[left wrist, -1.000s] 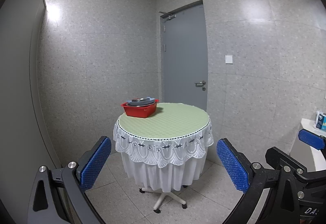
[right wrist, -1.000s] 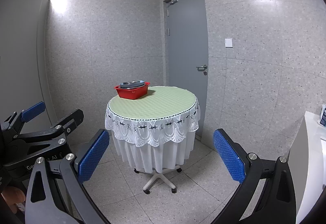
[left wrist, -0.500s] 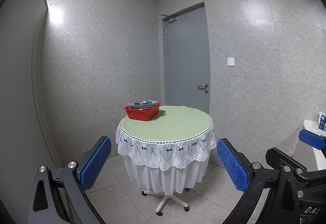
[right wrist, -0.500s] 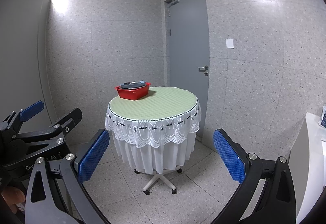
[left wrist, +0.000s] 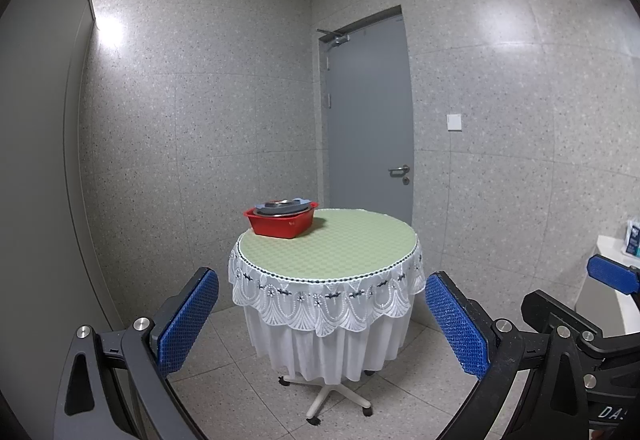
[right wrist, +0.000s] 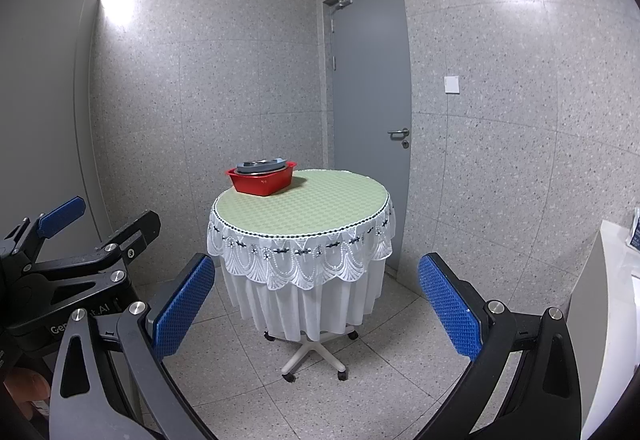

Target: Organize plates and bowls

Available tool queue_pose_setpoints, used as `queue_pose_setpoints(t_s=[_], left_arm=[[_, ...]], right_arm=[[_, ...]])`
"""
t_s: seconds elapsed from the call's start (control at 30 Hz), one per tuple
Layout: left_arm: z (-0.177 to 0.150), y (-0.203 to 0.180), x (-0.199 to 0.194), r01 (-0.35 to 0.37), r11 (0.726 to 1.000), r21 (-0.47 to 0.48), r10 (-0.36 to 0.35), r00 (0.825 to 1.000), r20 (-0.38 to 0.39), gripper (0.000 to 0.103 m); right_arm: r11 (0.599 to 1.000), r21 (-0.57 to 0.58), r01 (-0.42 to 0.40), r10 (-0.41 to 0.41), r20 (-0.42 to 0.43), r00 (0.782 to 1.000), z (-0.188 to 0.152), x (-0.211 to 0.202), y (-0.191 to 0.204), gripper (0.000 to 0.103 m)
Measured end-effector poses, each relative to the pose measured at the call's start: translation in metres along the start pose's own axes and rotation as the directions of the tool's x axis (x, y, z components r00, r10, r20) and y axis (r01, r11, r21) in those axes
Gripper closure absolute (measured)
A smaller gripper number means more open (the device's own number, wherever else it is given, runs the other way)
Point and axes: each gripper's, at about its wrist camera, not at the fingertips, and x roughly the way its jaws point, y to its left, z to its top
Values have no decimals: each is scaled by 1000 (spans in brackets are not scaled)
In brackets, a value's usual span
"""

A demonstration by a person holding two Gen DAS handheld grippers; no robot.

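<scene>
Your left gripper (left wrist: 322,324) is up in the air, well away from the table (left wrist: 328,244). Its blue fingers (left wrist: 188,320) are spread wide and hold nothing. On the far left side of the round table sits a red tub (left wrist: 280,222). Inside it are stacked gray dishes (left wrist: 284,206). They look like plates and bowls, but they are too small to tell apart. The table has a green top and a white lace cloth (left wrist: 324,300) hanging around its edge. Behind the table is a gray door (left wrist: 368,112). Your right gripper (right wrist: 316,314) is also in the air, far from the table. Its blue fingers (right wrist: 448,306) are wide apart too, with nothing between them.
</scene>
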Motion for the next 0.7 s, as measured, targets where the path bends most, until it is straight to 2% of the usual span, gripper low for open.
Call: queue_pose_setpoints(t_s=[0.7], left_arm=[[-2, 4, 0, -1, 1000, 2, 1, 1000, 6, 1]], right_arm=[[1000, 0, 0, 0, 2, 1000, 3, 0, 0, 0]])
